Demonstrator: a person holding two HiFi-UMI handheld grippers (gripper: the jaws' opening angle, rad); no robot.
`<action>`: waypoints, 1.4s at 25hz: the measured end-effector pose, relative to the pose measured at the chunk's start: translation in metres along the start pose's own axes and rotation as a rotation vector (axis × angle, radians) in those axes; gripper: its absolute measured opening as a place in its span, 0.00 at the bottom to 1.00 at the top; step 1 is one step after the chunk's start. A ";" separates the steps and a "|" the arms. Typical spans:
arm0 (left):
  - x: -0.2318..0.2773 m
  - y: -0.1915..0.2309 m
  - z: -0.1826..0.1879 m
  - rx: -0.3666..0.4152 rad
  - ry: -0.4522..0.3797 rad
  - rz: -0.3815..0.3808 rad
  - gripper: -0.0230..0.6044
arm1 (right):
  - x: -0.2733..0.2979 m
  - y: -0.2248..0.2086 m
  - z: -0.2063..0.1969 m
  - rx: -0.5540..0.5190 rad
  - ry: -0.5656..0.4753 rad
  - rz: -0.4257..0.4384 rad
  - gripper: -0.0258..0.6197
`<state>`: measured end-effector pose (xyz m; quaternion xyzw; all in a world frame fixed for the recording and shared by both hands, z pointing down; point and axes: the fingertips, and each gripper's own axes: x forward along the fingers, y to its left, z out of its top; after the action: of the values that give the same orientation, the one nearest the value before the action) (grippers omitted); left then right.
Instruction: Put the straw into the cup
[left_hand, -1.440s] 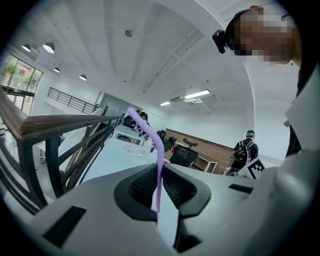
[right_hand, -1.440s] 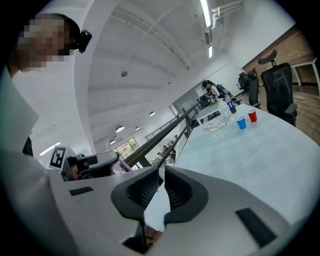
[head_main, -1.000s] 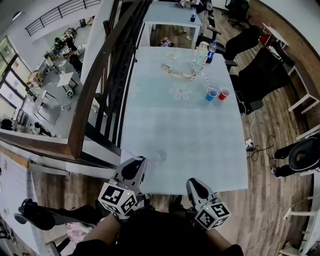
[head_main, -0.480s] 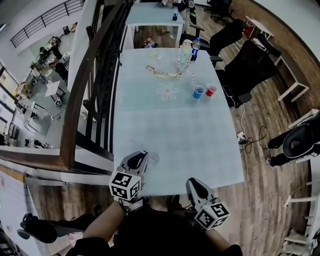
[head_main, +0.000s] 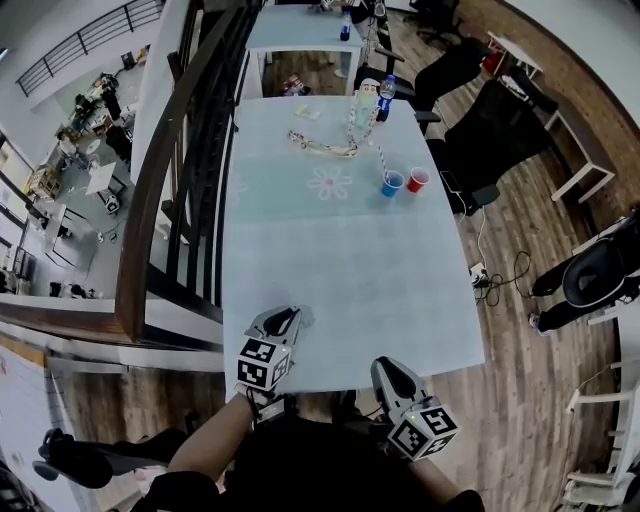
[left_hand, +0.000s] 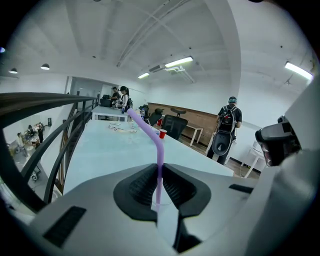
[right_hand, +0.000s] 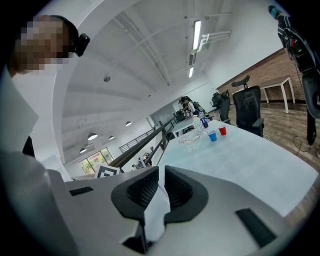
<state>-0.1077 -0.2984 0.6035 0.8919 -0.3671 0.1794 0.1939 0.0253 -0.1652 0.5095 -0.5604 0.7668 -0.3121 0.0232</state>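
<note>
My left gripper hovers over the near edge of the pale table, shut on a purple bendy straw. The straw rises from between the jaws, and its bent top leans left and away. A faint clear shape sits at the tips in the head view; I cannot tell what it is. A blue cup and a red cup stand side by side far down the table, on its right side. My right gripper is at the near edge, shut, with nothing between its pads.
A dark railing runs along the table's left side. Bottles and a chain-like object lie at the far end. Office chairs stand to the right. A person with a backpack stands beyond the table.
My left gripper has sunk toward the table's near edge with the straw still in it. The right gripper has stayed put.
</note>
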 end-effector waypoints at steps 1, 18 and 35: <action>0.002 -0.001 -0.002 0.002 0.010 -0.001 0.11 | -0.001 -0.001 0.001 0.001 0.001 0.000 0.13; 0.005 -0.009 -0.018 0.044 0.078 0.021 0.32 | -0.005 -0.007 0.007 0.017 -0.005 0.018 0.13; -0.111 -0.045 0.060 0.026 -0.188 -0.021 0.32 | 0.006 0.006 0.011 -0.019 0.022 0.079 0.13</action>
<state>-0.1387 -0.2330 0.4908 0.9110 -0.3719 0.0978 0.1489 0.0224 -0.1747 0.5000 -0.5264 0.7916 -0.3095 0.0218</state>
